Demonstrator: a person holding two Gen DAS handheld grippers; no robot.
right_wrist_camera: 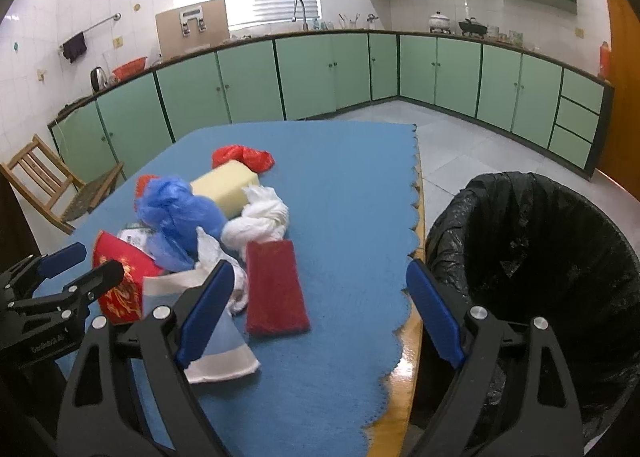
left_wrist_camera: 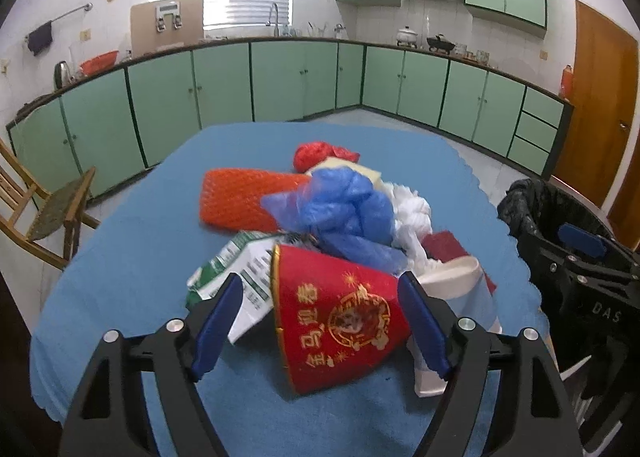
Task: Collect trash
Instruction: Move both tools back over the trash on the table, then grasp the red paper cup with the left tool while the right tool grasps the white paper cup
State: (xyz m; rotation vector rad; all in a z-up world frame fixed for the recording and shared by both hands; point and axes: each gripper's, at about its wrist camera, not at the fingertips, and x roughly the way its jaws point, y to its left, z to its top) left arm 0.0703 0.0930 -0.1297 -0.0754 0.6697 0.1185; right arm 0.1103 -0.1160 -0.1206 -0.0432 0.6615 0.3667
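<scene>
A blue cloth (right_wrist_camera: pixel 340 185) covers the table, and the trash lies in one heap on it. Counted across both views: one red paper cup (left_wrist_camera: pixel 340 317) on its side with gold print, one pale cup (right_wrist_camera: pixel 224 345) on its side next to it, one blue plastic bag (left_wrist_camera: pixel 344 213), one white knotted bag (right_wrist_camera: pixel 260 221), one red plastic bag (right_wrist_camera: pixel 244 157), one orange foam net (left_wrist_camera: pixel 244 197), one yellow sponge block (right_wrist_camera: pixel 226 187), one dark red flat packet (right_wrist_camera: pixel 274 289) and one green-and-white printed wrapper (left_wrist_camera: pixel 244 269).

One bin (right_wrist_camera: pixel 540 257) lined with a black bag stands off the table's right edge, just beside it.

There are two grippers. The left gripper (left_wrist_camera: pixel 320 321) has its jaws apart, one to either side of the red cup; its pads do not press on the cup, which rests on the cloth. The right gripper (right_wrist_camera: pixel 320 313) also has its jaws wide apart with nothing in them; between them shows bare cloth and the lower end of the packet, its left finger (right_wrist_camera: pixel 204 313) over the pale cup and its right one near the bin's rim.

One wooden chair (right_wrist_camera: pixel 48 185) stands at the far left
</scene>
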